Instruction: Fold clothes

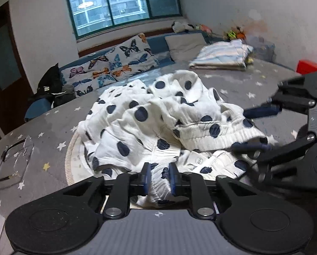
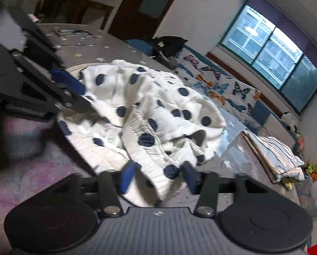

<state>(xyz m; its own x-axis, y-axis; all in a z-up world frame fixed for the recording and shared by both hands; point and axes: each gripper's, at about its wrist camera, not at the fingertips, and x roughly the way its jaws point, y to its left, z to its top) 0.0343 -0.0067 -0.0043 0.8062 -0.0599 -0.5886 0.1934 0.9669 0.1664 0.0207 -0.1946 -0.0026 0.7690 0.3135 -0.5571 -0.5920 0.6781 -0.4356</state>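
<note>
Two pinches are in play. Your left gripper (image 1: 159, 179) has its blue pads closed on a bunched fold of the polka-dot garment (image 1: 158, 125) at its near edge. Your right gripper (image 2: 158, 175) stands wider, with the ribbed waistband (image 2: 150, 170) lying between its pads; whether those pads press the cloth I cannot tell through the blur.

Outward from the jaws, the garment lies crumpled in a loose heap on the star-printed grey bedcover (image 1: 52, 131), near a folded striped blanket (image 1: 222, 55) farther back and well apart from the butterfly pillows (image 1: 116, 63) beyond it.

Expect the garment to handle as light, soft and limp: it will sag and drag rather than hold shape, and thin layers may slip. Take hold at the ribbed waistband, likely the firmest edge, one gripper toward each end, so the cloth hangs flat once lifted.
</note>
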